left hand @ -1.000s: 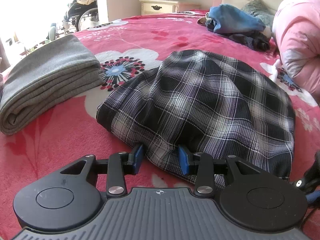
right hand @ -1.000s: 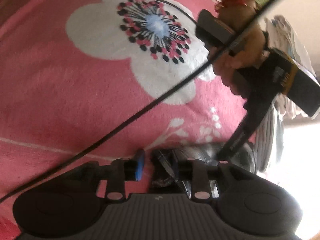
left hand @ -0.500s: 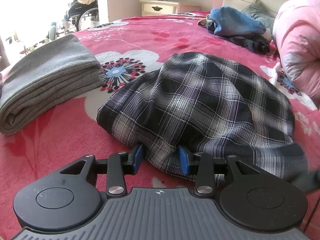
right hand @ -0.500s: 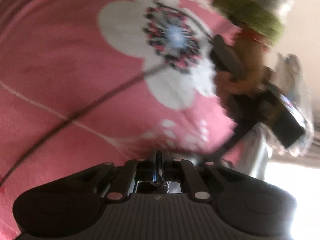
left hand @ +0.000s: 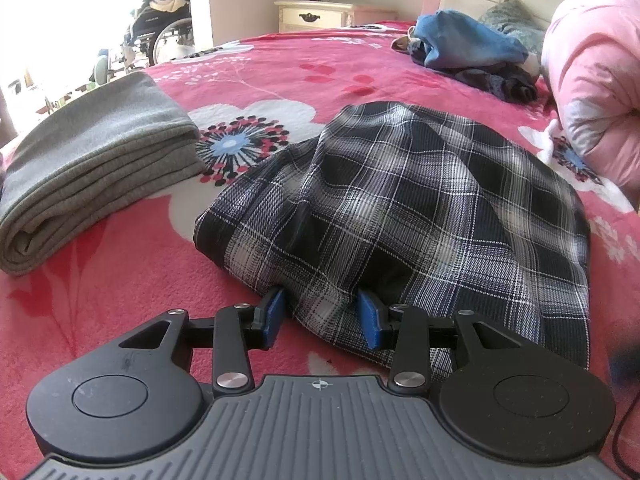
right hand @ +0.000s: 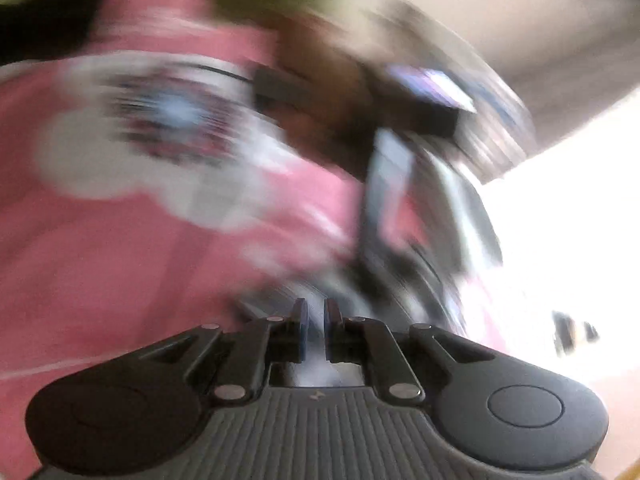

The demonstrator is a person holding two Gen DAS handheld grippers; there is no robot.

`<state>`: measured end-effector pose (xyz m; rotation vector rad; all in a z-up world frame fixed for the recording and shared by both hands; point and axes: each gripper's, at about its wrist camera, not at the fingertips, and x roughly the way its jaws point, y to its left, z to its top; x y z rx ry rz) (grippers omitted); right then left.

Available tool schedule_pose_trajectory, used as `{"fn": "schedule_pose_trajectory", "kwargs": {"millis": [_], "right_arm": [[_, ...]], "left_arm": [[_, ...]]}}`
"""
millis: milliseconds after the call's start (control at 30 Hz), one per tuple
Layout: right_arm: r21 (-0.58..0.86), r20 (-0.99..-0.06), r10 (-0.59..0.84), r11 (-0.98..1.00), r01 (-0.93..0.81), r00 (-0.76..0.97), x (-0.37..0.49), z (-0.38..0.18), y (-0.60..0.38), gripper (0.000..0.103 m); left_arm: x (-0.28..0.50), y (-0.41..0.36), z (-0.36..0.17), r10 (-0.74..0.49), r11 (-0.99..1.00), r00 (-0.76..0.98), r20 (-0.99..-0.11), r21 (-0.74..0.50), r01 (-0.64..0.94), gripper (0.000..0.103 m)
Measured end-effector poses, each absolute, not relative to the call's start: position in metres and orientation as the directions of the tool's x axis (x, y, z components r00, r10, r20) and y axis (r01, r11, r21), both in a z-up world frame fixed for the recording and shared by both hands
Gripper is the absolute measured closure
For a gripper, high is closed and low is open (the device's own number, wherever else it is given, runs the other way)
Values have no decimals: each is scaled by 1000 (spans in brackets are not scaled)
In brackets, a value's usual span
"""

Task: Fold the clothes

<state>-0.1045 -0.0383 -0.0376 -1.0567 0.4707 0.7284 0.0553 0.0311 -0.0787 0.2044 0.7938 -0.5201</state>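
A black-and-white plaid garment lies bunched on the red flowered bedspread. My left gripper is at its near edge, and its blue pads squeeze a thick fold of the plaid. The right wrist view is badly blurred. There my right gripper shows only a narrow gap; its jaws are opening slightly, and a thin pale strip of cloth seems to sit between them. Striped plaid cloth lies just beyond its fingertips. A hand on the left gripper's handle shows further off.
A folded grey garment lies at the left. An unfolded pile of blue and dark clothes sits at the far side of the bed beside a rolled pink quilt. A cream nightstand and a wheelchair stand beyond the bed.
My right gripper closed from open around the plaid corner to nearly shut, then rolled and lifted, blurring its view. The plaid's right edge was tugged rightward. The left gripper stayed put.
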Motion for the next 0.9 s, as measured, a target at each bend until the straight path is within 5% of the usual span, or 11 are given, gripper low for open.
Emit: {"fn": "schedule_pose_trajectory", "kwargs": {"millis": [200,400,633,900], "right_arm": [[-321,-819,187,634,-704,542,-101,-63,-81,95],[-243,-720,163,852,-465,675,-88,-37,-115,95],[-58,-785,115,964,-258,609,-95,-68,-170,90],[0,-728,53,997,-77,683,-79,-46,-190,88]], "left_arm": [[54,29,-78,-356,858,587,-728,-6,514,63],[54,29,-79,-352,855,590,-727,7,518,62],[54,28,-79,-341,859,594,-729,14,511,60],[53,29,-78,-335,862,596,-730,17,506,60]]}}
